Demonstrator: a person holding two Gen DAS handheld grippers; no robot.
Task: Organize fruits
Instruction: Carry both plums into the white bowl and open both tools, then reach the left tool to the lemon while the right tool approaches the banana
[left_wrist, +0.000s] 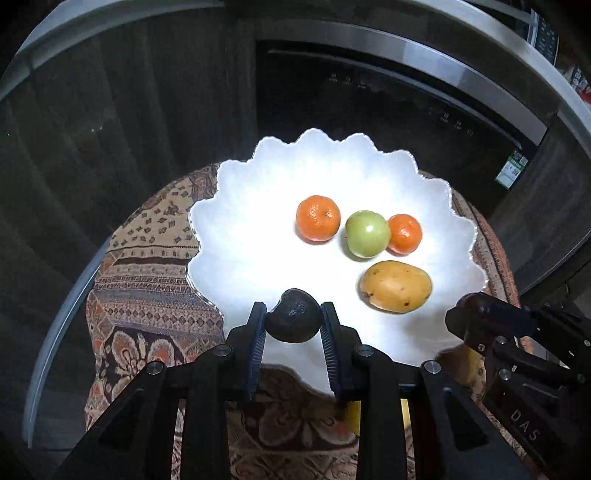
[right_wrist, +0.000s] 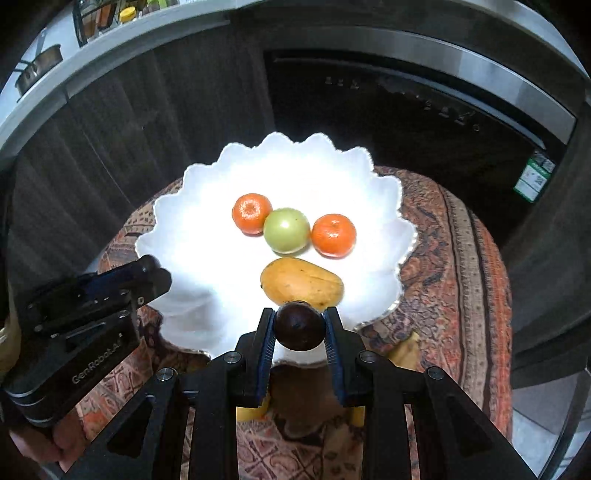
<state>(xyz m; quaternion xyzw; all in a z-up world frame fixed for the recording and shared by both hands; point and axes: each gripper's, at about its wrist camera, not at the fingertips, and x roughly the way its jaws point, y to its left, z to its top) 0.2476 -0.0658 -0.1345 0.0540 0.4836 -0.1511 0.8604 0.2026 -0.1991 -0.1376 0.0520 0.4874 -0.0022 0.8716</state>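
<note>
A white scalloped plate (left_wrist: 258, 192) (right_wrist: 192, 192) sits on a patterned cloth. On it lie two oranges (left_wrist: 318, 218) (left_wrist: 405, 234), a green apple (left_wrist: 367, 233) and a yellow mango (left_wrist: 395, 286); they also show in the right wrist view: oranges (right_wrist: 252, 213) (right_wrist: 333, 235), apple (right_wrist: 286, 230), mango (right_wrist: 301, 283). My left gripper (left_wrist: 293, 321) is shut on a dark round fruit (left_wrist: 293, 315) over the plate's near edge. My right gripper (right_wrist: 300, 330) is shut on a dark brown round fruit (right_wrist: 300, 330) over the near edge, in front of the mango.
The patterned cloth (left_wrist: 147, 280) (right_wrist: 454, 266) covers a small round table. Dark cabinets and an oven front (left_wrist: 388, 103) stand behind. Yellow fruit (right_wrist: 404, 350) lies on the cloth under the plate's near rim. The other gripper shows at each view's side (left_wrist: 517, 343) (right_wrist: 81, 310).
</note>
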